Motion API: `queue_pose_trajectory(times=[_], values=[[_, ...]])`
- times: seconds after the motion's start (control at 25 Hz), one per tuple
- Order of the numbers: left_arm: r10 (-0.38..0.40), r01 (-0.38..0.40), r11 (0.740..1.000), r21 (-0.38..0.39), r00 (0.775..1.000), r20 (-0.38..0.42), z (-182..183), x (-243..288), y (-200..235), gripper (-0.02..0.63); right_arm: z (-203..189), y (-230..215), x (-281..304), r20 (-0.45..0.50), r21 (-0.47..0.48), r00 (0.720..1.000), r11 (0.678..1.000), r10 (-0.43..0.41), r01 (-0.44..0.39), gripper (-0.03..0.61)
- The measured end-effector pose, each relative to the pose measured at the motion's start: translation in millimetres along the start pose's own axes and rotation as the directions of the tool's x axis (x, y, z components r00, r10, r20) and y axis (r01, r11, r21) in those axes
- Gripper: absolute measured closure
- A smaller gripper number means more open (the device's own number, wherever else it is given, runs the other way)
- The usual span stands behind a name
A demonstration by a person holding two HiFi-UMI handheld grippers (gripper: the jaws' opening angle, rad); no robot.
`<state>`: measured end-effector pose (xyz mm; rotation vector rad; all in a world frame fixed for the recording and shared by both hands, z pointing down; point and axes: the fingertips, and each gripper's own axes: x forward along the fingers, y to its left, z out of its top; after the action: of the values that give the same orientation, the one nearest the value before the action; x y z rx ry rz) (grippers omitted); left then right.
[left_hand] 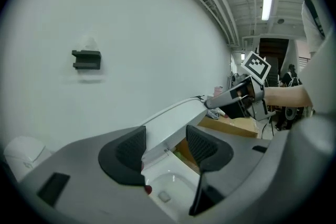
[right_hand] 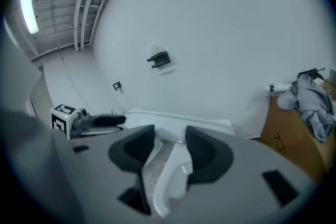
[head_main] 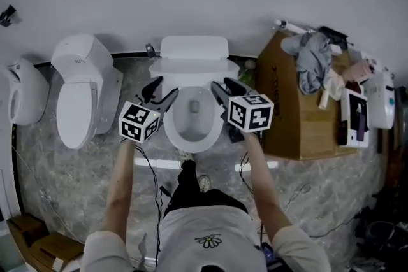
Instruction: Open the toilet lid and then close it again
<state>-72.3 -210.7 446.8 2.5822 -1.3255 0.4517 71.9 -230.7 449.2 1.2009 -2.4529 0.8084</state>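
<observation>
The left tongs (head_main: 162, 91) and right tongs (head_main: 222, 86) hide the toilet bowl's (head_main: 191, 145) side rims.

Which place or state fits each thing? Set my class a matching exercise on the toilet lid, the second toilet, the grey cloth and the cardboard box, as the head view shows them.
Things:
1. toilet lid
2. second toilet
3. grey cloth
4. cardboard box

Places or states:
A. lying on top of the box
B. raised
C. right of the open toilet
D. left of the open toilet, lid down

Pairs: 1-B, 2-D, 3-A, 4-C
</observation>
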Motion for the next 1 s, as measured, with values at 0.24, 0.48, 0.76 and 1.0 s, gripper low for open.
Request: queue_pose_trajectory(times=[0.24,0.48,0.76,1.0], values=[[0.063,-0.059,0.997,-0.040,0.994,0.088,51,32,44,0.374,66,-14,24,0.067,0.007,0.997,1.000,-0.026,0.026,0.365],[0.071,-0.065,0.997,-0.052,0.990,0.120,83,61,80,0.390,118,-20,51,0.106,-0.078,0.993,0.995,-0.048,0.056,0.417],[0.092,-0.084,0.994,-0.075,0.990,0.110,110,91,112,0.391,150,-35,70,0.107,-0.123,0.986,0.982,-0.127,0.140,0.414],[0.111,-0.105,0.993,-0.055,0.988,0.106,128,119,138,0.410,167,-64,96,0.101,-0.212,0.973,0.951,-0.209,0.226,0.414]])
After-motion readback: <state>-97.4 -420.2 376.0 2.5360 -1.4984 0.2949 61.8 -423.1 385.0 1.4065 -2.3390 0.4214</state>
